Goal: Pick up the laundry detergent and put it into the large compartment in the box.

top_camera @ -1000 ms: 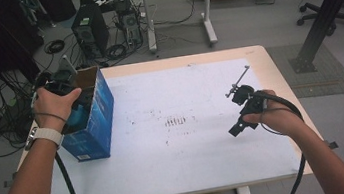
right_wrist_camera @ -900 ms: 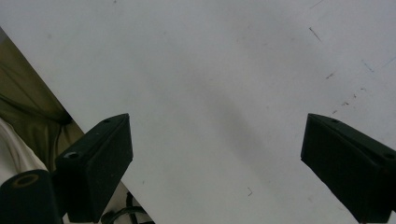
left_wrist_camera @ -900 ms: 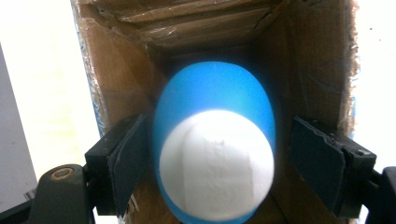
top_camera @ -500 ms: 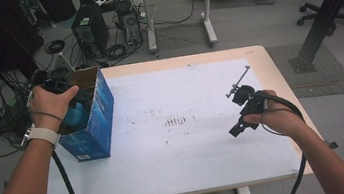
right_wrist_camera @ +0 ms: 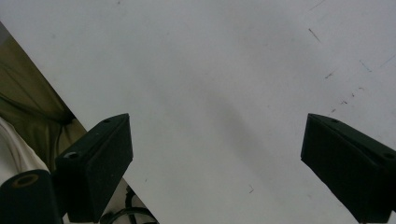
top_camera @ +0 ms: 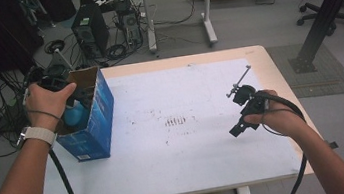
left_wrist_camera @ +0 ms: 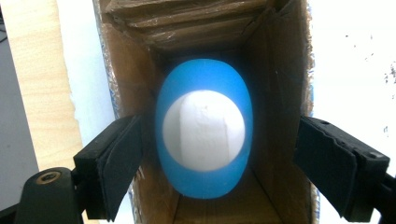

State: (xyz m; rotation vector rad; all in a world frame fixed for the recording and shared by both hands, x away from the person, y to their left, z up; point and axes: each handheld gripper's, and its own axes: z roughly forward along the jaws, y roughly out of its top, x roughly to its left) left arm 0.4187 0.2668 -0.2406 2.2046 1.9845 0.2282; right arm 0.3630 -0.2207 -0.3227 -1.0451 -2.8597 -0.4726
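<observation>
The bottle (left_wrist_camera: 201, 140) stood upright inside the box (top_camera: 94, 125), its white cap facing straight up at the left gripper (left_wrist_camera: 219, 177) — that was the relation the next move would turn on. In the left gripper view the bottle's blue body lay directly ahead, down the shaft of the box, with its long axis running along the line of sight. The jaws had just been opening; they stood fairly wide, one pad out beyond the box's wall on each side, neither touching the bottle, which sat lower between them.

The box itself stood at the table's (top_camera: 210, 172) left edge, near the far-left corner, open end up. In the high view the left hand (top_camera: 48, 100) hovered right over that opening, so it was plainly the nearer one.

The right gripper (top_camera: 240, 113) rested well apart — by the table's right edge, over bare white top, jaws wide and empty.

Any reach for the bottle would likely have to go straight down, since the cardboard walls closed off every side.
</observation>
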